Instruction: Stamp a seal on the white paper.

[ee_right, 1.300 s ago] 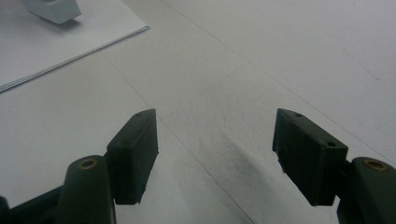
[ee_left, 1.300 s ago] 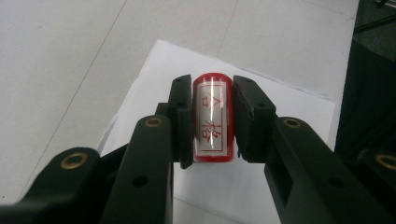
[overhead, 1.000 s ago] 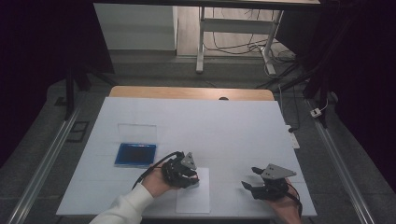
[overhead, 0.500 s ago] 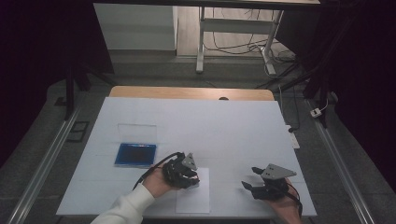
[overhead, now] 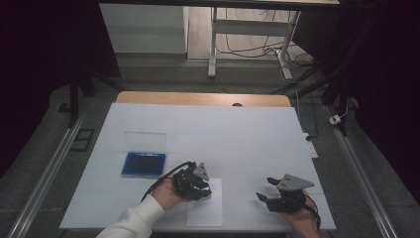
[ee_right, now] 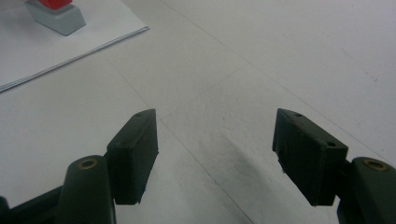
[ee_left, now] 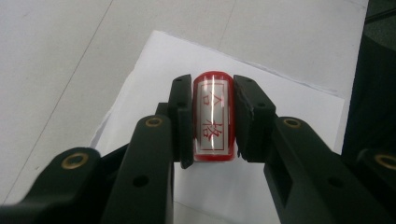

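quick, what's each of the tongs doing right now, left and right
Left tongs: closed on the red stamp, over the paper sheet.
Right tongs: open, holding nothing, above the white table.

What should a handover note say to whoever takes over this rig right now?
Left tool: shut on the red stamp, held upright on or just above the paper at the table's near edge; contact can't be told.
Right tool: open, holding nothing, beside the paper.
Blue ink pad: left of the paper, its clear lid lying behind it.
Done: stamp picked up and brought over the paper.
Left: probably press, lift, check the mark, put the stamp back.
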Motion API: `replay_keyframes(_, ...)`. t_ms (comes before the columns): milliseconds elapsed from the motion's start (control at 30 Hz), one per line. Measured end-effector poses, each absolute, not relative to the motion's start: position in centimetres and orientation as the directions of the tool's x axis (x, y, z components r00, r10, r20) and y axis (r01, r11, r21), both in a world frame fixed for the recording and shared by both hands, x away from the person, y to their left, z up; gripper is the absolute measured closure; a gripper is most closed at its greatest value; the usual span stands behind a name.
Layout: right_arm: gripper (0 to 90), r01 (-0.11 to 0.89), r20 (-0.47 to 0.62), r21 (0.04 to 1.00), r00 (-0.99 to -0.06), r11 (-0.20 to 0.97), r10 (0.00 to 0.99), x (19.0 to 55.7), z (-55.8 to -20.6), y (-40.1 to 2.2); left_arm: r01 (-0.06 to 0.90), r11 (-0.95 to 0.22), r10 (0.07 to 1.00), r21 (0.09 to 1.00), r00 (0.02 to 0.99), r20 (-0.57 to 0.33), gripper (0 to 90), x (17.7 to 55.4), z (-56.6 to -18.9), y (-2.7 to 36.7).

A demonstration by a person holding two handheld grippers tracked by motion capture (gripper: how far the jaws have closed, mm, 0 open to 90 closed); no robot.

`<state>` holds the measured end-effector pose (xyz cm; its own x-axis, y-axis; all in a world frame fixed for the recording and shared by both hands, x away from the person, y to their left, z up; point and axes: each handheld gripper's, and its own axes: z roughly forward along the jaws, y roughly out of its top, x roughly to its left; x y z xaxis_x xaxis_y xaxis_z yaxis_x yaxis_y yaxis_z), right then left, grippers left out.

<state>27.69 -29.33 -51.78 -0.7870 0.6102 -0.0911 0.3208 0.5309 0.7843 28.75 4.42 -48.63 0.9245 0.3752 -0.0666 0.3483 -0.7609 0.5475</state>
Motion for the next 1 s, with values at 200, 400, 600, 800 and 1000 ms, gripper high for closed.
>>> replay_keyframes(200, 31.1, 0.318, -0.091, 0.785, -0.79, 0.532, 0.607, 27.69, -51.79, -29.29, 0.346, -0.775, 0.375, 0.528, 0.925, -0.056, 70.9, 28.75, -48.83, 4.16)
replay_keyframes(400, 31.1, 0.316, -0.095, 0.784, -0.789, 0.534, 0.607, 27.67, -51.77, -29.22, 0.342, -0.779, 0.377, 0.526, 0.925, -0.042, 71.1, 28.59, -48.92, 4.04)
replay_keyframes(600, 31.1, 0.313, -0.095, 0.784, -0.792, 0.536, 0.603, 27.65, -51.81, -29.13, 0.342, -0.779, 0.377, 0.526, 0.925, -0.043, 71.1, 28.58, -48.99, 4.06)
replay_keyframes(800, 31.1, 0.315, -0.096, 0.783, -0.791, 0.537, 0.604, 27.66, -51.79, -29.18, 0.348, -0.764, 0.384, 0.543, 0.922, -0.05, 71.2, 28.49, -49.18, 4.23)
replay_keyframes(1000, 31.1, 0.317, -0.095, 0.784, -0.789, 0.534, 0.607, 27.67, -51.78, -29.2, 0.351, -0.762, 0.387, 0.544, 0.921, -0.051, 71.2, 28.47, -49.21, 4.23)
